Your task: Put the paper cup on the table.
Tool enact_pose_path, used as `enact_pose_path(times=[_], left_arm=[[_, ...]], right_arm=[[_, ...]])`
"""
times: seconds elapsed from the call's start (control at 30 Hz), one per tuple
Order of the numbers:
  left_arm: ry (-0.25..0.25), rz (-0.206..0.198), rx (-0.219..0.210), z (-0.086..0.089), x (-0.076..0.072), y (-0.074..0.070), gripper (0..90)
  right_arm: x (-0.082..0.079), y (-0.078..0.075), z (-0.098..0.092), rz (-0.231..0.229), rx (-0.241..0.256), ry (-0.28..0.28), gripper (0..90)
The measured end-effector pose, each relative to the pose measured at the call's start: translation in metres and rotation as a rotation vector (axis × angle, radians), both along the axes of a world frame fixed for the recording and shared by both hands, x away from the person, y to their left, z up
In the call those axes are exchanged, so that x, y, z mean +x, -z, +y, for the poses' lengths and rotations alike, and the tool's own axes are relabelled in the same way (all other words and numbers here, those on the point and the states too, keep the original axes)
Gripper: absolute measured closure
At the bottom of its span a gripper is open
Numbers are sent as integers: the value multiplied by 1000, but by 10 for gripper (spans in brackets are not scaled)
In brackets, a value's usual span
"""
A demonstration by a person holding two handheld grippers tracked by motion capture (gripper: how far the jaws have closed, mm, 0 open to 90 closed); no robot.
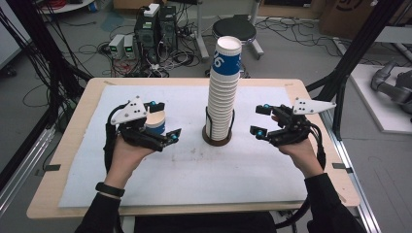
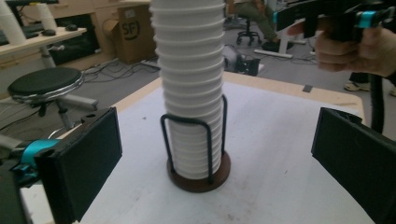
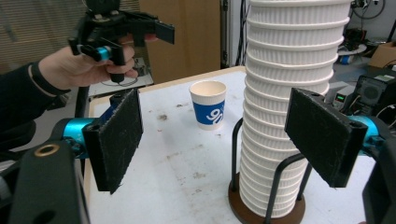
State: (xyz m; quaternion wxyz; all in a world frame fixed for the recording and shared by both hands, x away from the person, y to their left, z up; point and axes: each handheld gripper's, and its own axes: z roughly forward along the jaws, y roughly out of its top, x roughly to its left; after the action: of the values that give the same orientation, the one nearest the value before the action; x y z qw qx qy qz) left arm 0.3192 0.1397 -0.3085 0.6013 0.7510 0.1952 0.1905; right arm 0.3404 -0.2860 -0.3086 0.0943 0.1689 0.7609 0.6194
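A tall stack of white ribbed paper cups (image 1: pixel 222 99) stands in a wire holder on a brown round base (image 1: pixel 216 140) at the table's middle; its top cup has a blue band. One blue-banded paper cup (image 1: pixel 156 124) (image 3: pixel 208 105) stands alone on the mat to the stack's left. My left gripper (image 1: pixel 165 120) (image 2: pixel 219 140) is open and raised over that cup, with nothing between its pads and the stack (image 2: pixel 192 88) ahead of it. To the right of the stack (image 3: pixel 289 107), my right gripper (image 1: pixel 261 119) (image 3: pixel 219 135) is open and empty.
A white mat (image 1: pixel 194 170) covers the wooden table (image 1: pixel 77 126). Beyond the far edge are a black stool (image 1: pixel 234 28), computer boxes (image 1: pixel 155 29) and loose cables on the floor. Black frame posts (image 1: pixel 354 53) rise at both sides.
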Motion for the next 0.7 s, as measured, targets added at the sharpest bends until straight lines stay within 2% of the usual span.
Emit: enact_pose_path(times=[0.07,0.2,0.7], left_arm=[[20,5,-10,-3,0,-1,18],[36,10,-2,-5,-2,-1,18],[27,31,-14,0,0,3,18]], right_arm=[[1,0,-1,-4,2,5,195],[2,1,-1,5,-18,19,195],[3,2,0,4,-26,25,195]])
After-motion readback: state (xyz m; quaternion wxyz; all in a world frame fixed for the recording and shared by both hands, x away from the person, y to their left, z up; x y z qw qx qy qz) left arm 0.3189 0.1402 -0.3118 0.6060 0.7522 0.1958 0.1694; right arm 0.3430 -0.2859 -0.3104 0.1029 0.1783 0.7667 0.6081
